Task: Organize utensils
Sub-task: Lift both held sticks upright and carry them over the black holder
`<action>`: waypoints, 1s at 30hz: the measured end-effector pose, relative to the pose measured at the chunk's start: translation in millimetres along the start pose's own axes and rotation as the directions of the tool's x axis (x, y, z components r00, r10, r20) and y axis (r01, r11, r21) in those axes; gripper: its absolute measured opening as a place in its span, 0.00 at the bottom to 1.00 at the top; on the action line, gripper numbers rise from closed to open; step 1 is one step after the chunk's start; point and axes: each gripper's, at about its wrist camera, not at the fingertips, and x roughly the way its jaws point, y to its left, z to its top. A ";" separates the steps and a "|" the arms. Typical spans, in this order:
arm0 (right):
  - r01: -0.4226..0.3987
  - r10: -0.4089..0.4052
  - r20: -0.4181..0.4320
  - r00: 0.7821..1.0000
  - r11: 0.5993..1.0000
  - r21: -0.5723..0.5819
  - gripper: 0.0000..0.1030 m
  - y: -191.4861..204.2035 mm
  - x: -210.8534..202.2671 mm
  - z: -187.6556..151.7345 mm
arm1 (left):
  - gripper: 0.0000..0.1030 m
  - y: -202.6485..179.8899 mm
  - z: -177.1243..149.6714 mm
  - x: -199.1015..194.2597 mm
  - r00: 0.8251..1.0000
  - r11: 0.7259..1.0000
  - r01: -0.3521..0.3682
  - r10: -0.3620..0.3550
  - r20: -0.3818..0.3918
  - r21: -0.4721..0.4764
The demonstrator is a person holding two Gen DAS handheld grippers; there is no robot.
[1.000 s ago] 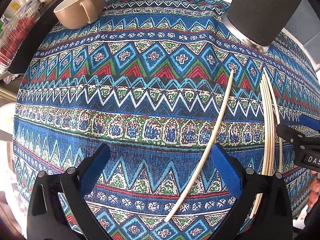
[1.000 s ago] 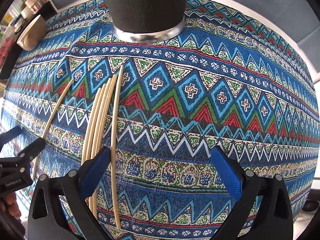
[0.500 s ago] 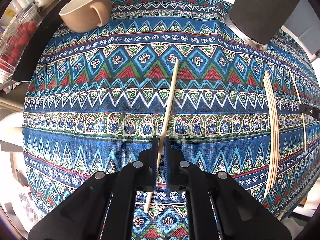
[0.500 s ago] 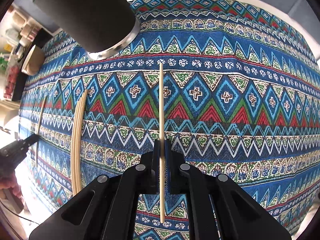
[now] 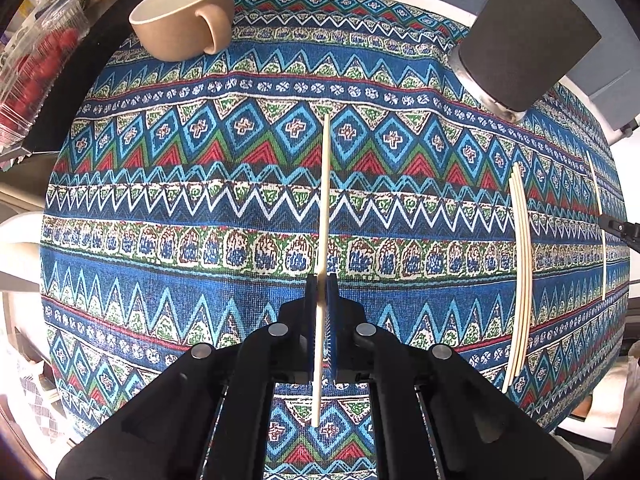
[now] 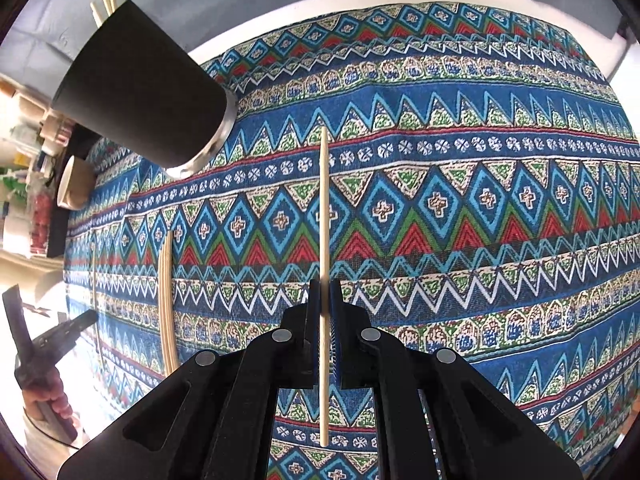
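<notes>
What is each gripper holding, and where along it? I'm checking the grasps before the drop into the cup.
The left gripper pinches one chopstick below its middle. The right gripper pinches another chopstick the same way.

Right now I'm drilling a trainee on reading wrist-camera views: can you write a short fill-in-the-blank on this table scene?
1. Each hand-held gripper, left hand-held gripper and right hand-held gripper, is shut on one ____.
2. The black cup already holds several ____.
3. The beige mug lies on its ____.
4. The loose bundle of chopsticks rests on the patterned ____.

Missing words: chopstick; chopsticks; side; tablecloth
</notes>
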 end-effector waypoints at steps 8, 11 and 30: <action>-0.041 0.040 0.074 0.996 0.999 0.018 0.04 2.0 -27.4 18.2 | 0.04 -10.5 23.8 -58.9 0.994 0.999 0.042 -0.042 0.098 0.005; -0.057 0.055 0.107 0.993 0.998 0.017 0.05 11.0 -34.3 22.3 | 0.04 -15.6 34.0 -82.7 0.987 0.998 0.062 -0.060 0.150 -0.003; -0.224 0.276 0.325 0.904 0.956 -0.190 0.05 104.7 -131.6 65.6 | 0.04 -106.0 99.0 -164.4 0.923 0.986 0.110 -0.149 0.354 0.129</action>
